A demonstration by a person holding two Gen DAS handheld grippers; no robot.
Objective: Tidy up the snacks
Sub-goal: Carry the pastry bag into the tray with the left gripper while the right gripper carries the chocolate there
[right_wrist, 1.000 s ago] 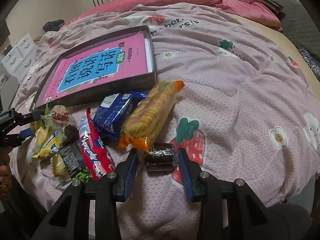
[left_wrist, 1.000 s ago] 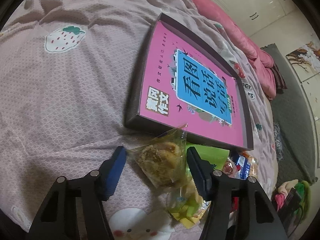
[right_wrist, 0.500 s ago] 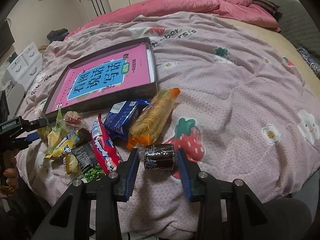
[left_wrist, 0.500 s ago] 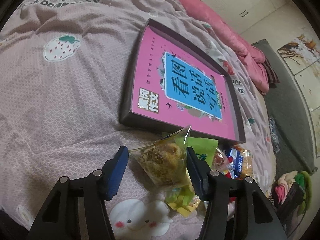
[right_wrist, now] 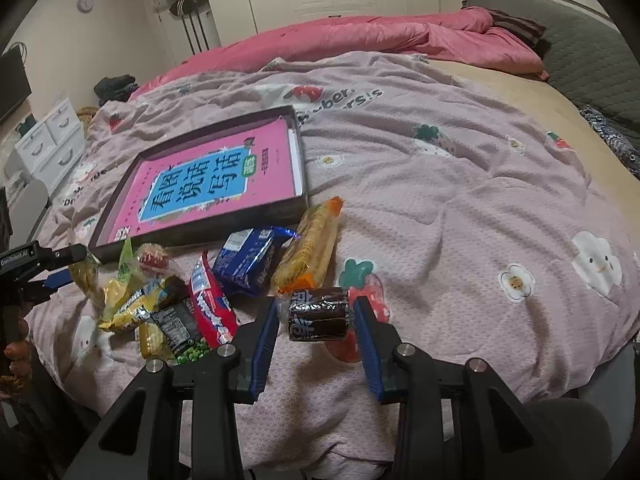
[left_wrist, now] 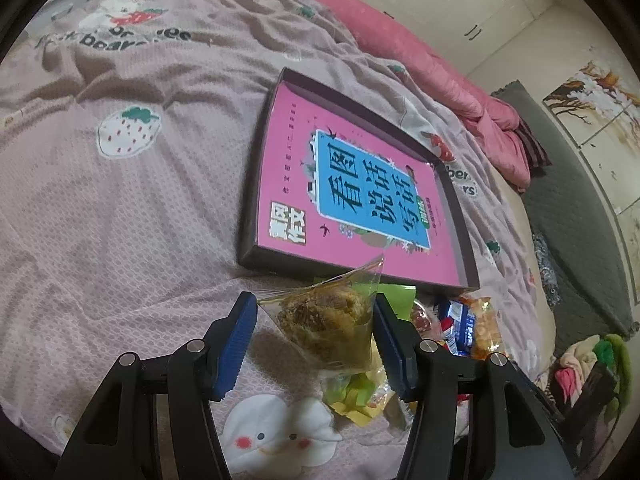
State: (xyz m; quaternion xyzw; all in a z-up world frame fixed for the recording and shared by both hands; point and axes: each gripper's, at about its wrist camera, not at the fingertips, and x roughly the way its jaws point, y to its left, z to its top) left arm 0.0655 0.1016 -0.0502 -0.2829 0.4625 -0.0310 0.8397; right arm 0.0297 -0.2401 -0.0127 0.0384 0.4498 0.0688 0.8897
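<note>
Left wrist view shows your left gripper [left_wrist: 314, 330] clenched on one clear triangular bag [left_wrist: 326, 320] of golden-brown crumbly snack, lifted above the bedspread [left_wrist: 120, 208]. Its sealed tip points up and away from you, toward one shallow dark tray [left_wrist: 256, 184] lying beyond it. That tray holds a single pink book [left_wrist: 360, 196] with a blue title panel, lying flat and filling nearly all of it.

Right wrist view, from left to right: a loose pile of about seven packets lies on the bedspread below the tray's near edge, among them one yellow packet [right_wrist: 132, 300], one red packet [right_wrist: 210, 304], one blue packet [right_wrist: 250, 258] and one long orange biscuit pack [right_wrist: 310, 250], whose long axis runs away from you toward the tray. Your right gripper [right_wrist: 316, 322] grasps one dark foil-wrapped roll [right_wrist: 318, 314], its long axis lying crosswise from pad to pad, held clear of the bedspread near a strawberry print.
</note>
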